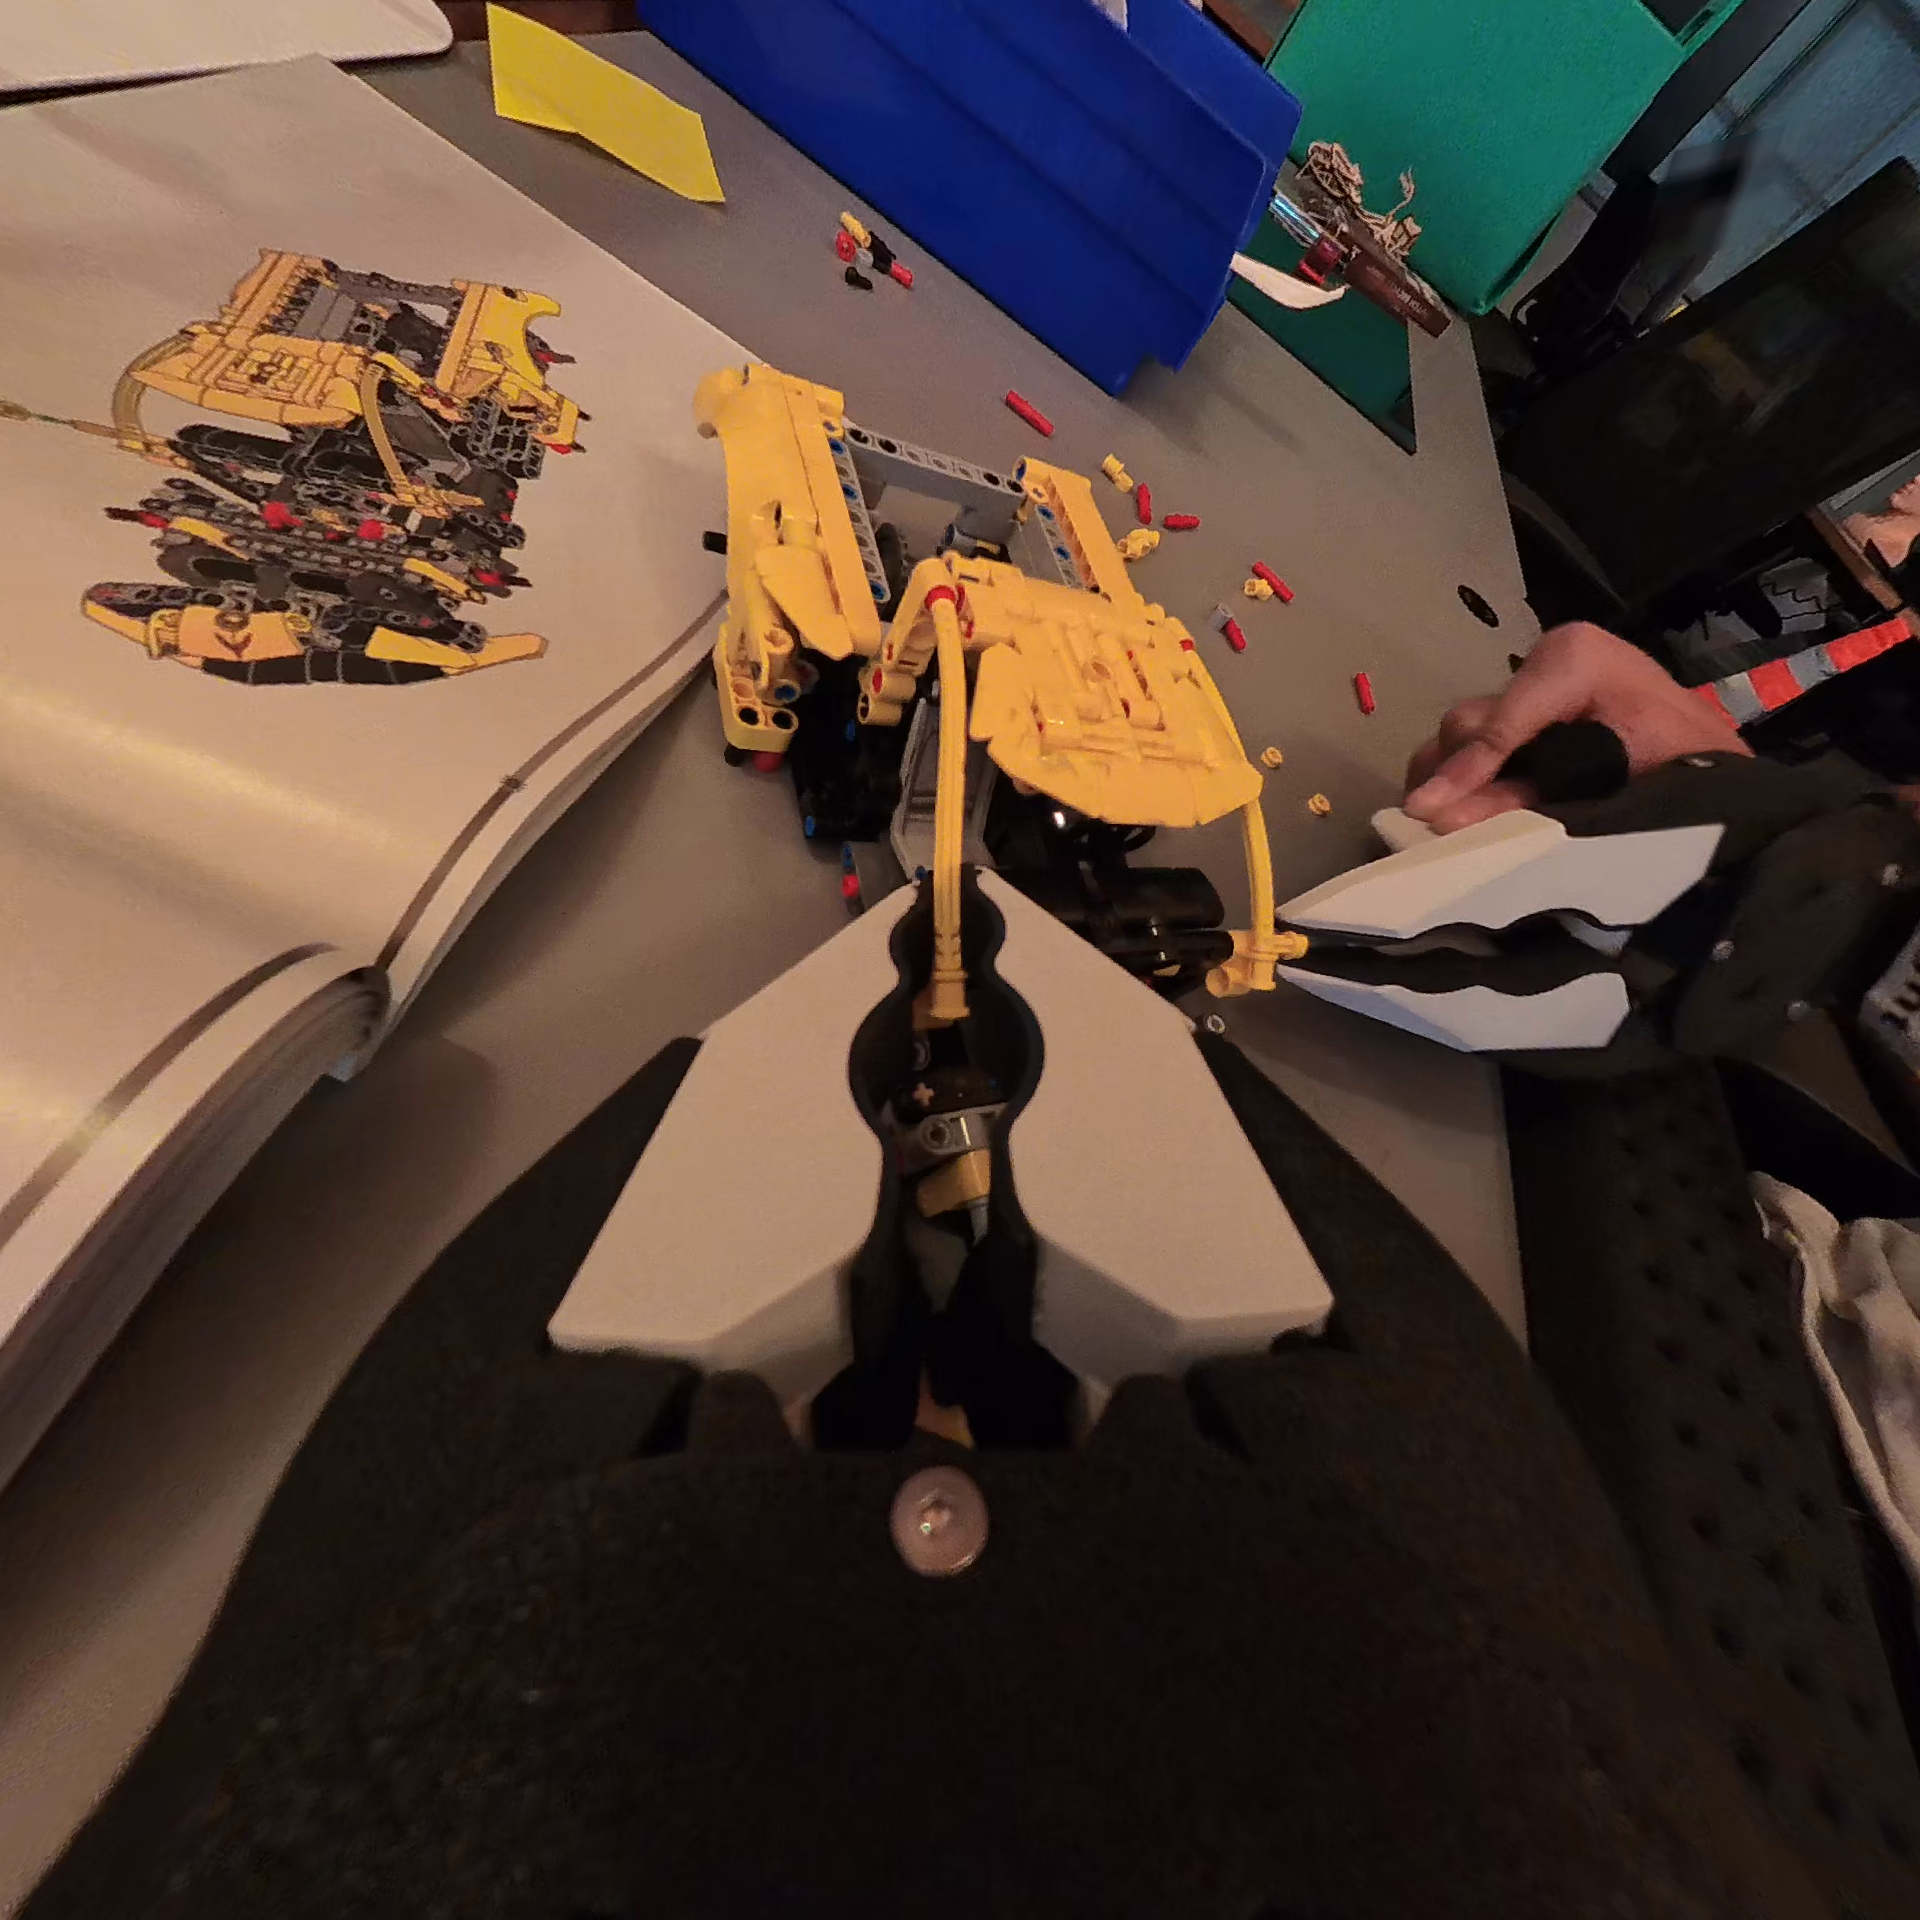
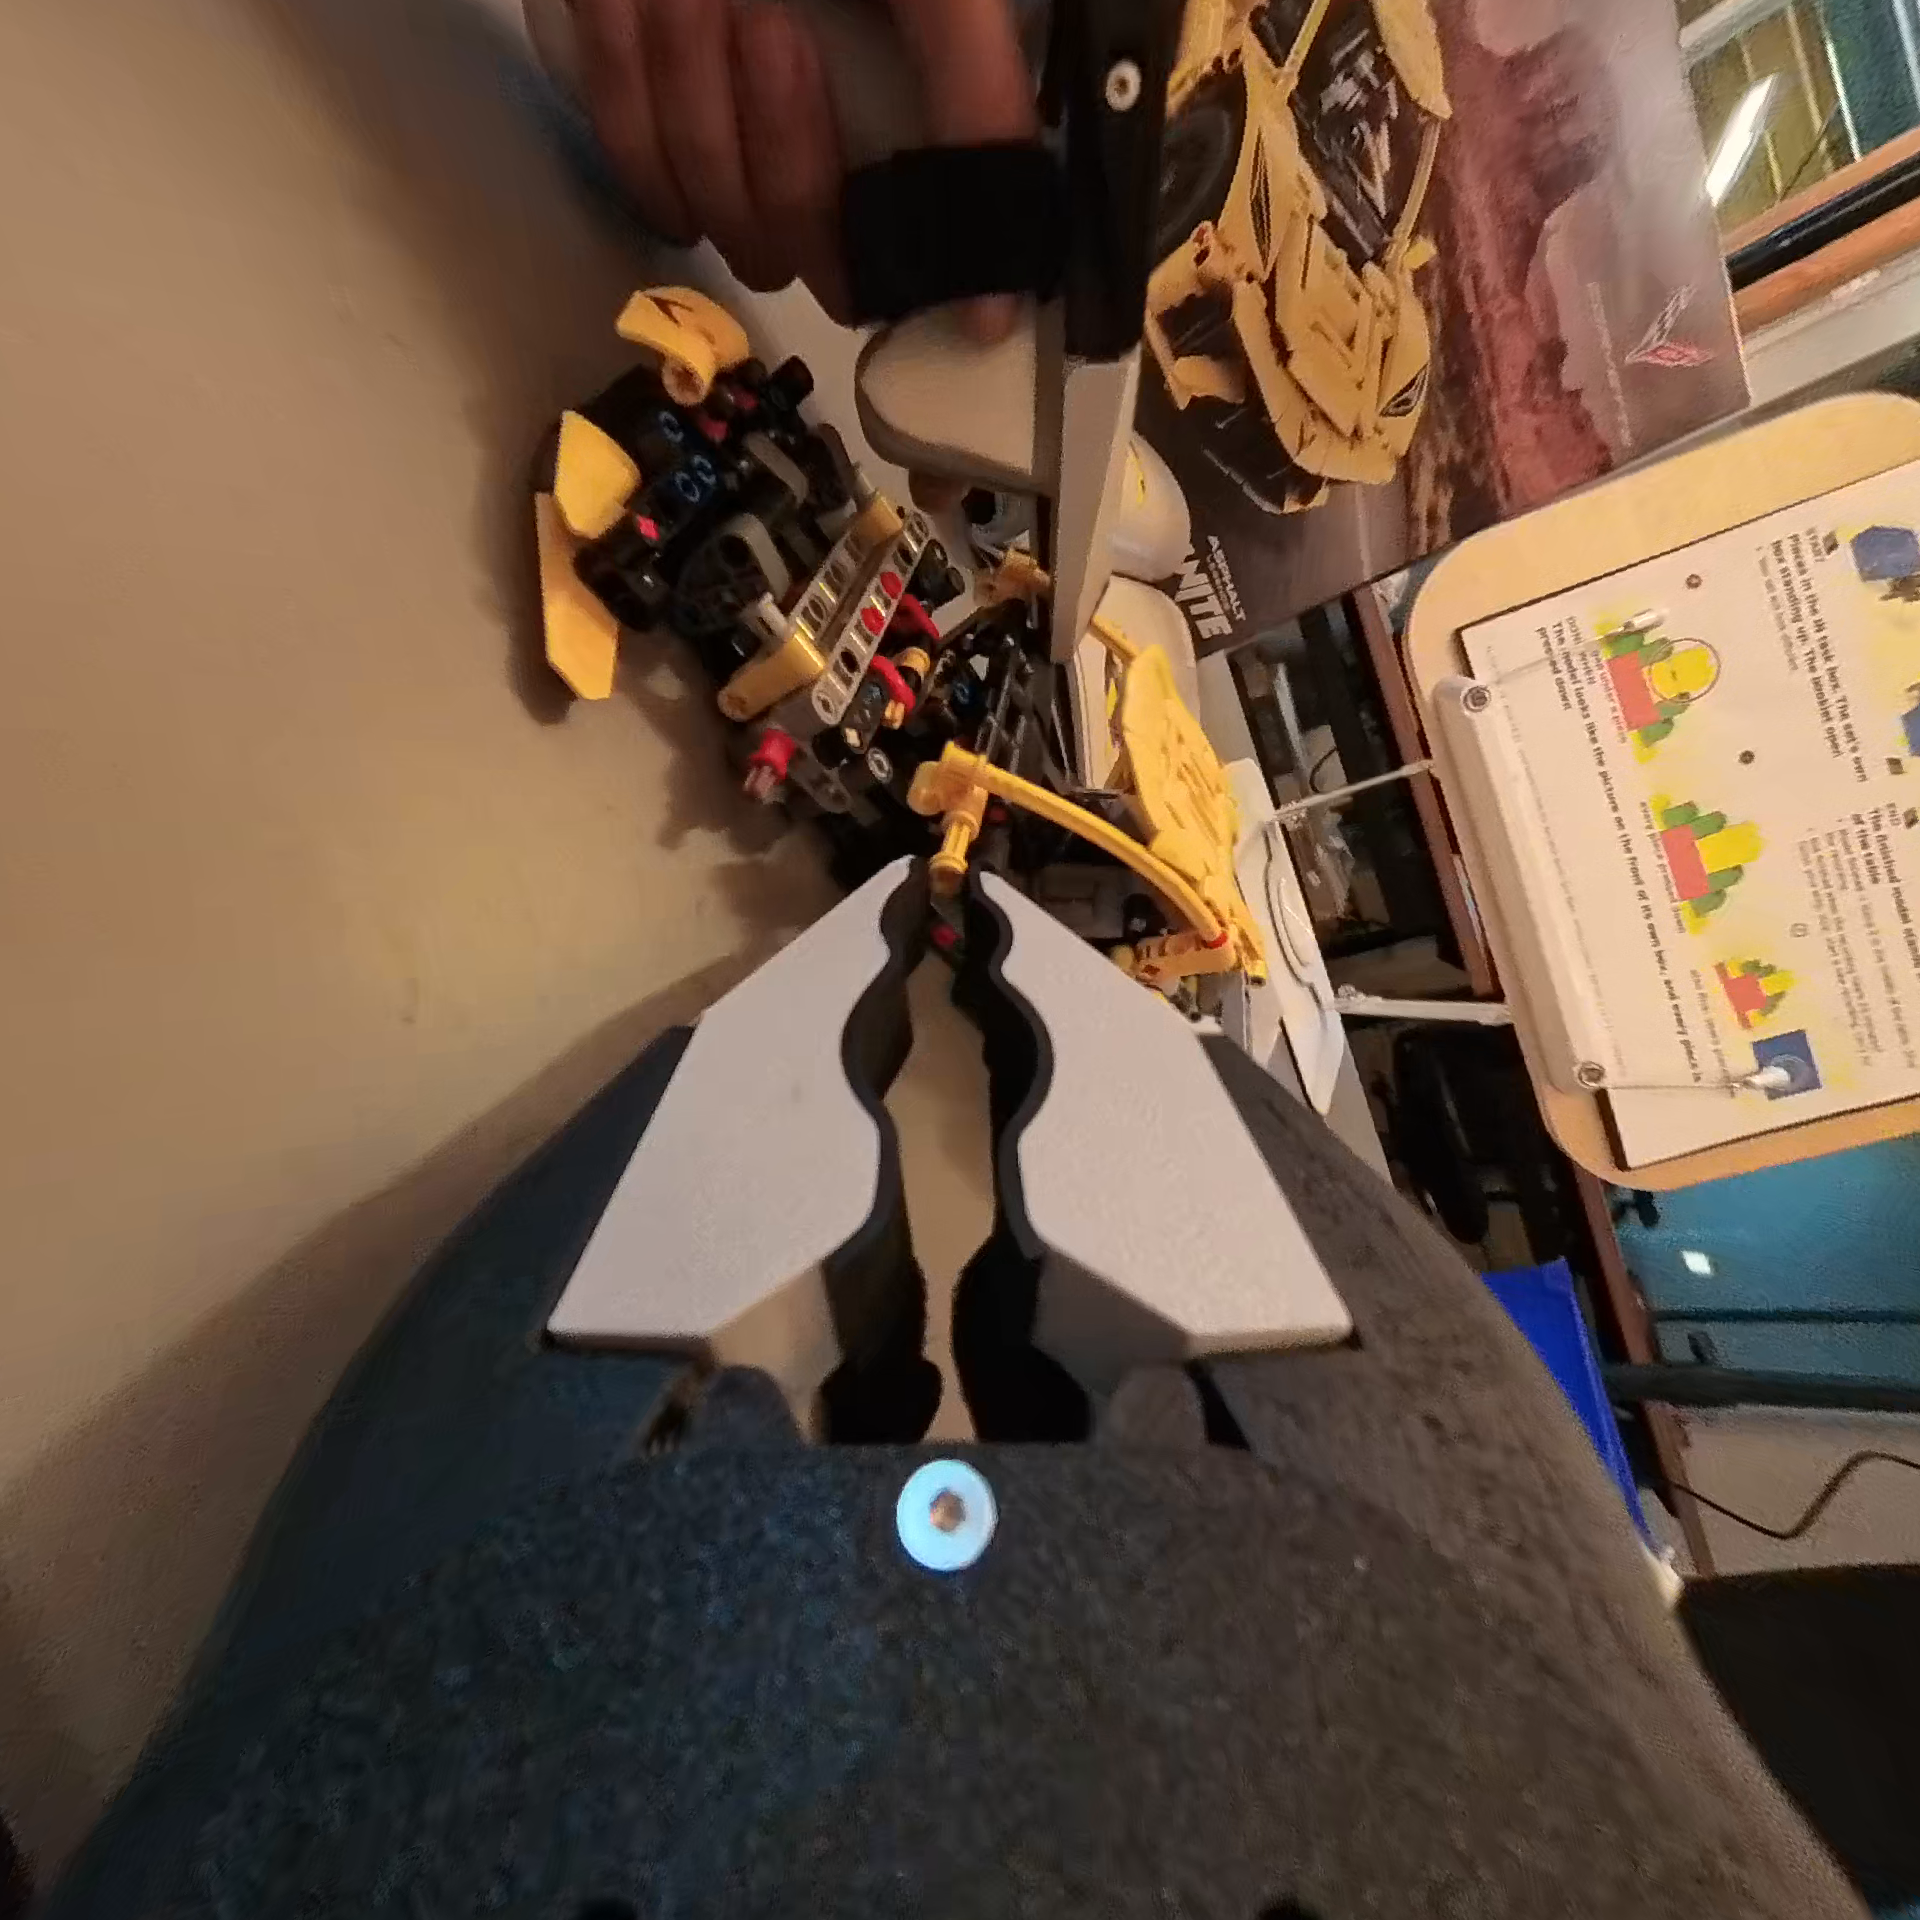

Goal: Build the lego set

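Note:
A partly built yellow and black Lego car [image 1: 1081,686] lies on the grey table [image 1: 644,894]; it also shows in the right wrist view [image 2: 810,623]. Two thin yellow hoses curve off its yellow panel. My left gripper [image 1: 950,883] is shut on the end of the left hose [image 1: 948,831]. My right gripper [image 2: 948,878] is closed on the yellow connector [image 2: 951,831] at the end of the other hose; from the left wrist view the right gripper [image 1: 1286,945] comes in from the right at that connector [image 1: 1257,954]. The left gripper's finger [image 2: 1081,520] shows edge-on above the car.
An open instruction booklet [image 1: 260,727] lies at the left. Blue bins [image 1: 1039,156] and a yellow sheet [image 1: 603,104] stand behind. Loose red and yellow pieces [image 1: 1247,582] are scattered right of the car. A hand [image 1: 1538,717] holds the right gripper. The set's box [image 2: 1351,260] and a picture board [image 2: 1714,779] stand beyond. About 9 centimetres separates my left fingertips from my right.

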A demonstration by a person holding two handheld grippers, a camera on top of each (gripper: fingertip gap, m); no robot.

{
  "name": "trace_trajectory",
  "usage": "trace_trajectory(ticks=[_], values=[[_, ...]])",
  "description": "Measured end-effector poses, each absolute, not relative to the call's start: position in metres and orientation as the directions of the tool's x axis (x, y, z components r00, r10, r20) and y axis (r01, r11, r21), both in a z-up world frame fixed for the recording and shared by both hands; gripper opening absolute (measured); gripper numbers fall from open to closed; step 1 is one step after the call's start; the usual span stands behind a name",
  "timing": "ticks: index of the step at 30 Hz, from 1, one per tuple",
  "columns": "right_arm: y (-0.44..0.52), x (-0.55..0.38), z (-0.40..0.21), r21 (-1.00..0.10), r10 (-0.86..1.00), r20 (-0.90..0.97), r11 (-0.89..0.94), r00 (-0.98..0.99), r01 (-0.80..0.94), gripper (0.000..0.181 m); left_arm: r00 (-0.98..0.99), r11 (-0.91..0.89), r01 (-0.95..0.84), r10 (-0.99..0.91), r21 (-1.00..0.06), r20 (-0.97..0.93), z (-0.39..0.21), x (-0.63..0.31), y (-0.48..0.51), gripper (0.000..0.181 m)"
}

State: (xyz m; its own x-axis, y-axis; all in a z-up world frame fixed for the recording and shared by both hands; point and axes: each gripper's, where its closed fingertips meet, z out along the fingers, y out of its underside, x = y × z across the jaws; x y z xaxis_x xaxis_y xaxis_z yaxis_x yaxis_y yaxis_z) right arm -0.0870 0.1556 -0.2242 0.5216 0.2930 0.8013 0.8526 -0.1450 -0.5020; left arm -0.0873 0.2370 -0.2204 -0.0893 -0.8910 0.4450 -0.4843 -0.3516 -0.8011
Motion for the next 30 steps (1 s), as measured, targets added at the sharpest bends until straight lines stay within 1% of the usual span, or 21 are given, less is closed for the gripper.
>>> trace_trajectory(ticks=[3,6,11,14,16,26,29,30], values=[[0.157,-0.089,-0.224,-0.48,0.256,0.812,-0.218,0.524,0.85,0.004,-0.068,-0.344,-0.48,-0.902,-0.807,0.425,-0.221,-0.088,0.239,0.004],[0.159,-0.088,-0.224,-0.427,0.207,0.846,-0.288,0.491,0.857,0.004,-0.054,-0.345,-0.477,-0.906,-0.808,0.419,-0.221,-0.089,0.241,0.004],[0.161,-0.087,-0.225,-0.371,0.197,0.882,-0.273,0.429,0.888,0.004,-0.055,-0.357,-0.473,-0.9,-0.806,0.432,-0.22,-0.089,0.241,0.004],[0.162,-0.088,-0.225,-0.407,0.208,0.861,-0.267,0.465,0.874,0.004,-0.054,-0.363,-0.469,-0.898,-0.805,0.436,-0.22,-0.089,0.241,0.004],[0.163,-0.088,-0.225,-0.401,0.206,0.865,-0.266,0.458,0.877,0.004,-0.052,-0.358,-0.471,-0.901,-0.806,0.431,-0.22,-0.089,0.241,0.004],[0.169,-0.09,-0.225,-0.452,0.215,0.831,-0.274,0.513,0.849,0.005,-0.052,-0.352,-0.473,-0.904,-0.808,0.424,-0.221,-0.089,0.241,0.004],[0.168,-0.089,-0.225,-0.49,0.225,0.805,-0.268,0.548,0.829,0.006,-0.075,-0.338,-0.479,-0.904,-0.81,0.421,-0.22,-0.089,0.239,0.004],[0.166,-0.089,-0.224,-0.512,0.227,0.787,-0.277,0.573,0.813,0.01,-0.088,-0.337,-0.484,-0.899,-0.808,0.428,-0.22,-0.089,0.237,0.004]])
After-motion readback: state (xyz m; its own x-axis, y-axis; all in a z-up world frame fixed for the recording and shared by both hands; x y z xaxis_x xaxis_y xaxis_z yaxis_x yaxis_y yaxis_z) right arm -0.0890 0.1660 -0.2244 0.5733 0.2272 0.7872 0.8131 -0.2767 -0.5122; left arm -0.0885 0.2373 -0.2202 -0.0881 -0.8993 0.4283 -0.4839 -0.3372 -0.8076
